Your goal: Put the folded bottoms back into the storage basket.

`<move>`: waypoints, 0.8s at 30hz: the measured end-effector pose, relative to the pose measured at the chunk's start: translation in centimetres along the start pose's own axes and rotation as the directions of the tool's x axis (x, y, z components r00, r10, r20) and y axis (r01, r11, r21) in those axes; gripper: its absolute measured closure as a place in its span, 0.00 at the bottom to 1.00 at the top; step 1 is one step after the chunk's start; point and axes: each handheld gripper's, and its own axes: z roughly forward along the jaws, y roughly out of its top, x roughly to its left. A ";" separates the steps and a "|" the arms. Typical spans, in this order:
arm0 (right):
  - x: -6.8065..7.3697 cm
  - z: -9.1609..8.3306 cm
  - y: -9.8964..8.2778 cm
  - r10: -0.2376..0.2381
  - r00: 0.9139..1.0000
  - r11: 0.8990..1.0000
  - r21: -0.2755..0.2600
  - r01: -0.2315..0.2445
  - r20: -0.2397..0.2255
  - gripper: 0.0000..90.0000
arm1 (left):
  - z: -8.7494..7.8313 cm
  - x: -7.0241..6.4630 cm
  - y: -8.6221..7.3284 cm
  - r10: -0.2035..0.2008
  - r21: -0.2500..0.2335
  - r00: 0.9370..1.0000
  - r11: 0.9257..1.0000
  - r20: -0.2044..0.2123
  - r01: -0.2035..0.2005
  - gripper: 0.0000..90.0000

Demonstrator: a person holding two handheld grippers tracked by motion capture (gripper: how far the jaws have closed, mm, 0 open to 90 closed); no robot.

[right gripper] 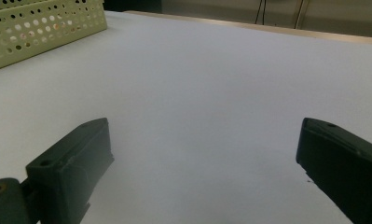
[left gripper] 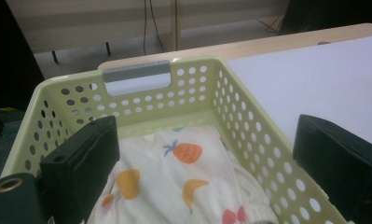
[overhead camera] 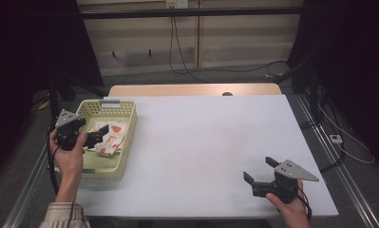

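Note:
A pale green perforated basket [overhead camera: 126, 110] stands at the table's left edge. In it lies a folded white cloth [overhead camera: 112, 135] printed with fruit. My left gripper [overhead camera: 100, 134] hovers over the basket's near half, open and holding nothing. In the left gripper view, its jaws stand wide apart above the cloth [left gripper: 174, 172], with the basket's far wall and grey handle slot [left gripper: 137, 77] ahead. My right gripper [overhead camera: 260, 169] rests low over the white table top [overhead camera: 201, 137] near the front right corner. It is open and points left, toward the basket [right gripper: 39, 28].
The white sheet covers most of a wooden table whose bare strip [overhead camera: 192, 90] runs along the far edge. Cables [overhead camera: 177, 52] hang by the wall behind. Dark curtains flank both sides, and metal rails [overhead camera: 334, 156] run along the table's right side.

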 end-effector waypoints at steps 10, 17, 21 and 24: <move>0.0 0.0 0.0 0.002 1.000 1.000 0.001 -0.002 -0.001 0.03 | -1.3 -1.1 -0.7 0.032 -0.014 0.999 0.999 0.003 -0.032 0.08; 0.0 0.0 0.0 -0.001 1.000 1.000 0.000 0.001 -0.002 0.03 | -1.9 -1.8 -1.3 0.031 -0.008 0.999 0.999 0.023 -0.031 0.08; 0.0 0.0 0.0 0.000 1.000 1.000 0.000 0.000 -0.002 0.03 | -2.4 -2.6 -1.4 0.034 -0.003 0.998 0.999 0.045 -0.034 0.07; 0.0 0.0 0.0 0.001 1.000 1.000 0.001 -0.001 -0.002 0.03 | -2.8 -3.3 -1.4 0.067 -0.005 0.997 0.998 0.043 -0.066 0.07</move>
